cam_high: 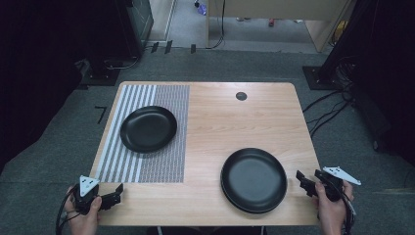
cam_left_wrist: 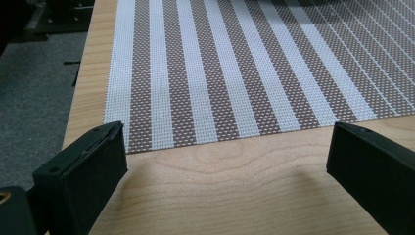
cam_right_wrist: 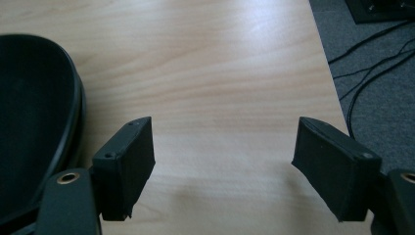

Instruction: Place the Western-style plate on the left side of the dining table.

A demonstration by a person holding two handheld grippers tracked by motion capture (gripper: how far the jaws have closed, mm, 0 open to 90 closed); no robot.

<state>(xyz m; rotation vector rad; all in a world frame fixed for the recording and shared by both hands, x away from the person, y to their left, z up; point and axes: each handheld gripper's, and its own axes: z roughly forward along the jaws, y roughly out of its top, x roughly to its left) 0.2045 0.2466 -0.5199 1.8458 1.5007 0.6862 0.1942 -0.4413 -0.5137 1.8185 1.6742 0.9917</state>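
Hovering my right claw point(cam_high: 302, 182) near the table's right edge, jaws spread wide with nothing between them, only bare wood point(cam_right_wrist: 215, 68) beneath. Just to its left sits the stack of black plates point(cam_high: 253, 179), near but not touching. My left claw point(cam_high: 115, 194) waits wide too, empty, at the near edge of the striped mat point(cam_left_wrist: 235, 63). Another black plate point(cam_high: 148, 129) lies on that mat.

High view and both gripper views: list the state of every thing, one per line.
Left gripper: open, nothing between its jaws, over bare wood at the near edge of the placemat.
Right gripper: open, holding nothing, beside the stack.
Stack of black plates: upright, empty, on bare wood, untouched.
Single black plate: upright, empty, resting on the placemat.
Striped placemat: lying flat.
Table: wooden.
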